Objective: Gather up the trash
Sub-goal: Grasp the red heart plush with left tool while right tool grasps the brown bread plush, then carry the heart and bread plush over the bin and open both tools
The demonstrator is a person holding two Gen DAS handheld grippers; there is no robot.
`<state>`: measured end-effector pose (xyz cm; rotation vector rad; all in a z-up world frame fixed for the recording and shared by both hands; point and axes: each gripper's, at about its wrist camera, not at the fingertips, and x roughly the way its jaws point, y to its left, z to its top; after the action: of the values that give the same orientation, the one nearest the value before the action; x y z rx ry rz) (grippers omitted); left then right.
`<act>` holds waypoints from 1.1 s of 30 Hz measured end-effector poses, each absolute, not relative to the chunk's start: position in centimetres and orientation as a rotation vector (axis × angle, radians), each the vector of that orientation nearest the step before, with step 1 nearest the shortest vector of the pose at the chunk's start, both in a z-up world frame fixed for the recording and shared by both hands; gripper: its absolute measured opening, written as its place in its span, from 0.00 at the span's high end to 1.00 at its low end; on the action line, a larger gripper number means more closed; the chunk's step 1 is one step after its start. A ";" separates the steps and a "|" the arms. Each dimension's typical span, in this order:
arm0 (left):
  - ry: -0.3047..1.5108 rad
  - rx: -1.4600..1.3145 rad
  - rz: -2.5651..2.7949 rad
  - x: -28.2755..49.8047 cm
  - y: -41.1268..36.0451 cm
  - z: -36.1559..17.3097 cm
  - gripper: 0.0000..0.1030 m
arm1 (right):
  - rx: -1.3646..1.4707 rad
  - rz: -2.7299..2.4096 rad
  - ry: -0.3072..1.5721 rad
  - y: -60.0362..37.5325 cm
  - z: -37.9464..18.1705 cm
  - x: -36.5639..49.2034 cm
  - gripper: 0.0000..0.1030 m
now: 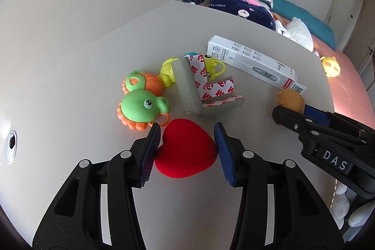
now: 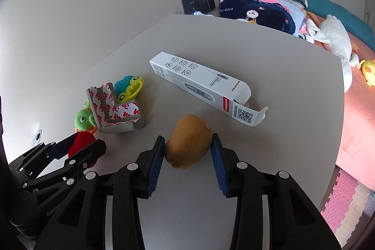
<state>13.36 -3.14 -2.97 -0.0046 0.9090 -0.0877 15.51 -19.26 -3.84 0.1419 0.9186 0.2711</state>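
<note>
Left gripper (image 1: 187, 132) clamps red heart (image 1: 185, 149) between pads, just above bench (image 1: 70, 86). Right gripper (image 2: 187, 139) squeezes brown sponge lump (image 2: 188, 141), apparently. Empty thermometer box (image 2: 201, 88) dead ahead of right gripper, long axis diagonal.

Red heart-shaped box (image 1: 185, 151), velvety, flat on the grey table (image 1: 93, 86), sits between the left gripper (image 1: 187, 132) pads, both touching. Brown fuzzy kiwi-like lump (image 2: 188, 141) lies between the right gripper (image 2: 187, 141) pads, touching. White thermometer carton (image 2: 201, 88) lies flat, end flap open. Grey L-shaped foam corner guard (image 2: 112, 109) has red-printed tape backing.
</note>
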 end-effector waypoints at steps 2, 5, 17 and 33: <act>0.907 -0.001 -0.089 13.2 -3.6 -2.9 0.55 | 0.139 0.271 0.916 -19.6 -3.5 15.1 0.59; 0.906 0.014 -0.092 12.6 -4.3 -2.7 0.55 | 0.147 0.269 0.907 -20.3 -3.0 14.5 0.59; 0.881 0.040 -0.120 9.9 -6.7 -1.2 0.55 | 0.163 0.239 0.874 -23.3 -1.1 11.3 0.59; 0.850 0.065 -0.196 6.9 -10.9 0.2 0.55 | 0.167 0.188 0.818 -27.6 1.3 6.0 0.59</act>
<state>6.91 -10.85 0.21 0.0652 0.8501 -0.1962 5.98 -27.60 1.30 0.1666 0.8179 0.1877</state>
